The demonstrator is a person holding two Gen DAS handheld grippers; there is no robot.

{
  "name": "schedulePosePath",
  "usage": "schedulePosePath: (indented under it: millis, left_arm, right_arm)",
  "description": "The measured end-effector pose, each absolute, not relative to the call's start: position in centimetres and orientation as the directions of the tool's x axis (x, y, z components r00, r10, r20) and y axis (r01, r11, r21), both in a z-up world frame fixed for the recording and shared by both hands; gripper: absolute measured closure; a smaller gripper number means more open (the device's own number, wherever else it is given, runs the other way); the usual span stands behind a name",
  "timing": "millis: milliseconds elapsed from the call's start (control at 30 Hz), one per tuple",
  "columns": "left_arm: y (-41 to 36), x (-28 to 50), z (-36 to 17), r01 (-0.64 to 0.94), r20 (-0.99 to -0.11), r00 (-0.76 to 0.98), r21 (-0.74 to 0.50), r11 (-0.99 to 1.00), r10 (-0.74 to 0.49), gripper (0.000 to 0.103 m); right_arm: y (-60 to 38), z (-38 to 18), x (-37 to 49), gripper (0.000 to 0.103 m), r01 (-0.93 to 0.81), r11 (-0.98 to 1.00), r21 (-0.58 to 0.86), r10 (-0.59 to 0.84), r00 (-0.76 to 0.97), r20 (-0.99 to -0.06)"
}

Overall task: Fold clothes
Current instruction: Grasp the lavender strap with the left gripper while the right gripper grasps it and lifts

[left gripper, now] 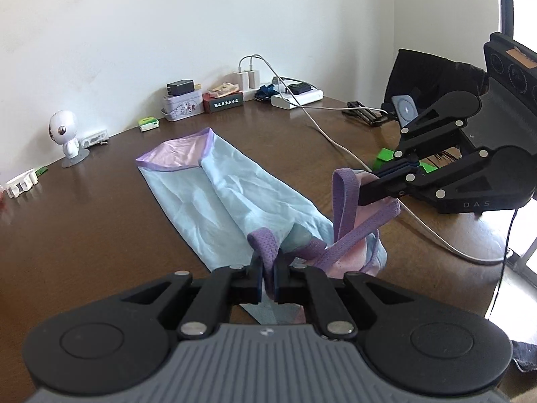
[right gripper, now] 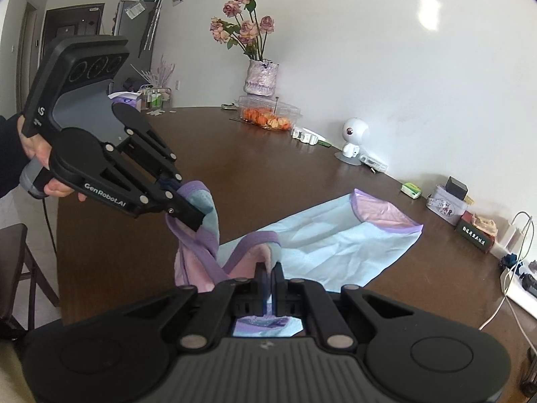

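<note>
Both my grippers, left gripper (left gripper: 267, 270) and right gripper (right gripper: 270, 273), have jaws clamped on the garment (left gripper: 235, 198)'s purple straps (left gripper: 342, 198); it's light, limp, best held by those hems.

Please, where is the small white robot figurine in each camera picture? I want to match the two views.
Left wrist view: the white robot figurine stands far left, by the wall.
Right wrist view: the figurine stands right of centre, by the wall.
Shared landmark: the green and white box on the table.
</note>
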State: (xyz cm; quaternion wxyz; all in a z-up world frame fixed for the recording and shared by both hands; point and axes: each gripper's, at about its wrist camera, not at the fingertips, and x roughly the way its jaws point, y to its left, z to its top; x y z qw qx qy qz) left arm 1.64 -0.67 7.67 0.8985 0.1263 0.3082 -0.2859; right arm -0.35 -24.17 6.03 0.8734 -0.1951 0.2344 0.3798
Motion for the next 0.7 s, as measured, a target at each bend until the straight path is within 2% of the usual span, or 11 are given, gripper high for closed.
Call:
schedulePosePath:
  millis: [233, 533, 567, 600, 633, 667, 700]
  left_arm:
    - [-0.9, 9.0, 7.7, 0.557, -0.641, 0.635, -0.007, 0.83, -0.431, 0.097]
    - [-1.1, 17.0, 4.0, 0.475, -0.685, 0.614, -0.076, 0.877, -0.392, 0.097]
    - [-0.8, 17.4, 3.7, 0.448, -0.673, 0.632, -0.088, 0.89, -0.384, 0.087]
    - [-0.4, 17.5, 3.6, 0.419, -0.654, 0.658, -0.096, 0.903, -0.375, 0.047]
    - [-0.1, 17.5, 3.5, 0.392, -0.633, 0.684, -0.1, 0.914, -0.363, 0.023]
    - [0.2, 17.4, 3.6, 0.376, -0.614, 0.705, -0.1, 0.921, -0.354, 0.001]
    - [0.5, 17.1, 3.9, 0.371, -0.599, 0.721, -0.093, 0.924, -0.35, 0.0]
  right_arm:
    - [-23.2, 5.4, 5.9, 0.102, -0.736, 0.658, -0.161, 0.525, 0.601, -0.602]
    - [-21.5, 3.0, 14.3, 0.101, -0.717, 0.686, -0.125, 0.462, 0.562, -0.686]
    - [-21.3, 2.8, 15.3, 0.1, -0.714, 0.689, -0.121, 0.455, 0.557, -0.695]
    - [-21.1, 2.5, 16.2, 0.098, -0.712, 0.692, -0.117, 0.448, 0.552, -0.704]
    - [-21.0, 2.2, 16.5, 0.082, -0.704, 0.699, -0.125, 0.444, 0.564, -0.696]
    - [-21.1, 2.1, 16.6, 0.045, -0.689, 0.713, -0.13, 0.441, 0.585, -0.681]
    - [-21.3, 2.1, 16.6, 0.026, -0.675, 0.727, -0.127, 0.445, 0.604, -0.661]
